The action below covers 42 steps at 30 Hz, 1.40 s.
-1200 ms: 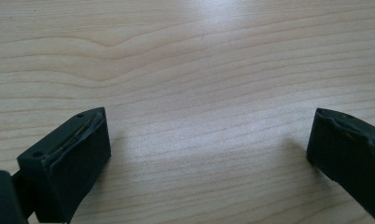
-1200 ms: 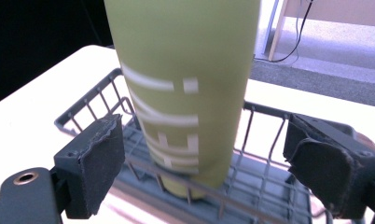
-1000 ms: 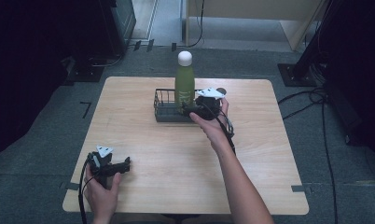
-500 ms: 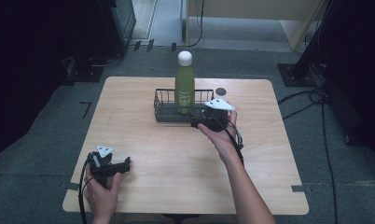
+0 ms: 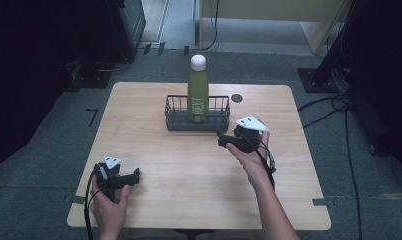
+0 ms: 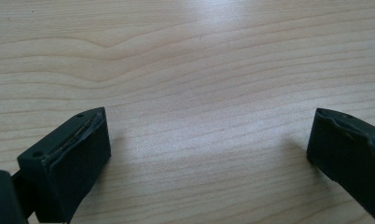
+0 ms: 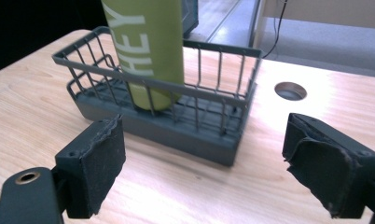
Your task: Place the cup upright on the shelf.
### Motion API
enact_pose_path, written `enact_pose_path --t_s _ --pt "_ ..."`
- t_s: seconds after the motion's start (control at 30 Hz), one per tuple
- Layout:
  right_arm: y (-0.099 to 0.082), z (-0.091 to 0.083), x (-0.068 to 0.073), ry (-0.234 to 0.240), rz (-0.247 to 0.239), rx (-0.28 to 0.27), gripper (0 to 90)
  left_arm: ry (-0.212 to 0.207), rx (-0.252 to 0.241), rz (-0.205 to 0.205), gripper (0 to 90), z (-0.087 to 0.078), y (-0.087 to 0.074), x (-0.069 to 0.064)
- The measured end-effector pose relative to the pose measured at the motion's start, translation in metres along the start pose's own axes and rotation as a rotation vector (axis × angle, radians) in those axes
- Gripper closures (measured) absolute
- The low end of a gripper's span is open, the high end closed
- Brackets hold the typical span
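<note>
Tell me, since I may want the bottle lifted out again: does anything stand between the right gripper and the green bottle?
Yes. The wire basket has its near wall between the right gripper and the lower part of the green bottle; above the rim the bottle is unobstructed.

We read "HEY" in white capitals running lengthwise on the green bottle [image 7: 146, 46], upper left of the right gripper view; the lettering blurs at centre of the high view.
</note>
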State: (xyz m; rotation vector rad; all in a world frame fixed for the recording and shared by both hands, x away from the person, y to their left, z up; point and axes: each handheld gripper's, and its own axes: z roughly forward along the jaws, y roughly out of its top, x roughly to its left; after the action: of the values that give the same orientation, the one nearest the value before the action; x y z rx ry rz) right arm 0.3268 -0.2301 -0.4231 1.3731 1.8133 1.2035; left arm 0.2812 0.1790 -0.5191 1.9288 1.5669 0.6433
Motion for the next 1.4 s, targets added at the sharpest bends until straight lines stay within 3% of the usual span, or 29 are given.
enact_pose_path --t_s 0.77,1.4 --pt "-0.048 -0.048 -0.041 -0.093 0.06 0.009 13.3 0.0 0.002 0.003 0.0 0.0 0.0 0.0" --pt "-0.086 -0.092 -0.079 -0.17 0.078 0.016 13.3 0.0 0.002 0.003 0.0 0.0 0.0 0.0"
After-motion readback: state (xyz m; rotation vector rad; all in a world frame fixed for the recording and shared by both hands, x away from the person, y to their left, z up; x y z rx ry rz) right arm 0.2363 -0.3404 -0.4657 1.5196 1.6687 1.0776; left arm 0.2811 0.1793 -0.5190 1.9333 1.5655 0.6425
